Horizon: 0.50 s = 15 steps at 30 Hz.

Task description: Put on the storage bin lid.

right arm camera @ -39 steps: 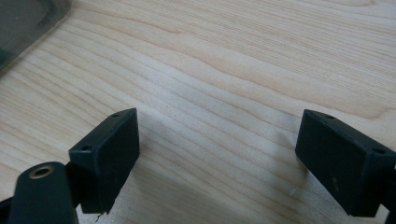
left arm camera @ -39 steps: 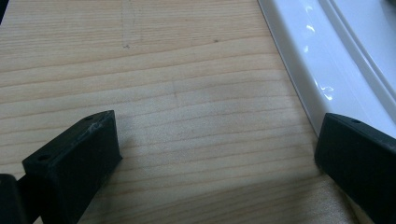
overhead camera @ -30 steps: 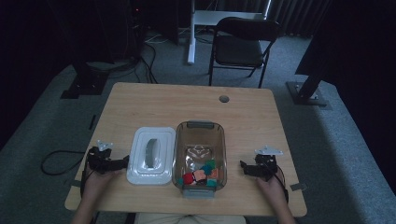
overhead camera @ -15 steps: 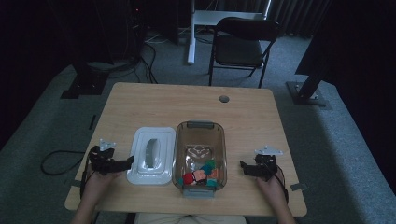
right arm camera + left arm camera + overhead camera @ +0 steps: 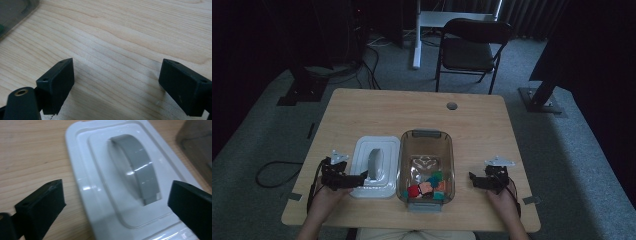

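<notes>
White lid [image 5: 130, 182] between the left gripper's [image 5: 113, 202] wide-spread fingers [image 5: 41, 205], untouched.

Lid [image 5: 376, 167] lies just left of bin [image 5: 426, 137] w/ blocks [image 5: 428, 186] in its near end.

You're working at a light wooden bench [image 5: 362, 115] whose grain runs in long, pale streaks in the right gripper view. Near its far edge, right of centre, you'll see a small round grey grommet [image 5: 452, 106]. A bit of grey tape [image 5: 293, 197] sticks out at the near left corner, and another piece [image 5: 530, 200] at the near right. Beyond the bench stands a dark folding chair [image 5: 472, 50] on grey carpet [image 5: 562, 165], just beside a white post [image 5: 416, 35]. A black cable [image 5: 274, 172] loops on the floor to your left. Two dark stand bases sit well apart: one [image 5: 302, 92] at far left, one [image 5: 542, 100] at far right.
</notes>
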Tool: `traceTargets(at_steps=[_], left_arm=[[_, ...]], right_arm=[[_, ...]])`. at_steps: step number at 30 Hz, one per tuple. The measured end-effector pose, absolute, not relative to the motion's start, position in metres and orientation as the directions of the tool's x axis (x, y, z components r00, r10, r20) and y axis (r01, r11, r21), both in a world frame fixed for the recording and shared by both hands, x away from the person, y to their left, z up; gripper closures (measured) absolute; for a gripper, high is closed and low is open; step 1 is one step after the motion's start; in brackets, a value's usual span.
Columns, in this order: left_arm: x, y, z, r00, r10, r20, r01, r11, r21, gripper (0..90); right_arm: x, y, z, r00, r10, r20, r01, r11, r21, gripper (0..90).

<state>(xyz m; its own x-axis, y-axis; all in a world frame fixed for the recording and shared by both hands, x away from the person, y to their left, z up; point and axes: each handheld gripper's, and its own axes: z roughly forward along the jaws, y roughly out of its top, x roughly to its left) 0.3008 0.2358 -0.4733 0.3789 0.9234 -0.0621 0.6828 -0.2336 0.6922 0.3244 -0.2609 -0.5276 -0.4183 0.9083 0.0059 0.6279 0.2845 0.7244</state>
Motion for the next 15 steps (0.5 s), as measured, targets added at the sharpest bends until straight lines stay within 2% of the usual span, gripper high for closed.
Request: traceTargets(at_steps=[9,12,13,15], left_arm=[[0.318,0.221,-0.483,0.416,0.900,-0.130,0.697,-0.224,0.682,5.3],[0.322,0.216,-0.490,0.414,0.903,-0.119,0.707,-0.236,0.666,8.6],[0.324,0.215,-0.491,0.417,0.901,-0.118,0.710,-0.242,0.661,13.2],[0.327,0.214,-0.494,0.411,0.905,-0.109,0.714,-0.245,0.657,13.7]], right_arm=[[0.324,-0.261,-0.528,-0.418,0.908,0.005,0.628,0.285,0.724,12.7],[0.324,-0.261,-0.528,-0.418,0.908,0.006,0.628,0.284,0.724,12.7],[0.324,-0.261,-0.528,-0.418,0.908,0.006,0.628,0.285,0.725,12.7],[0.324,-0.261,-0.528,-0.418,0.908,0.006,0.628,0.284,0.725,12.7]])
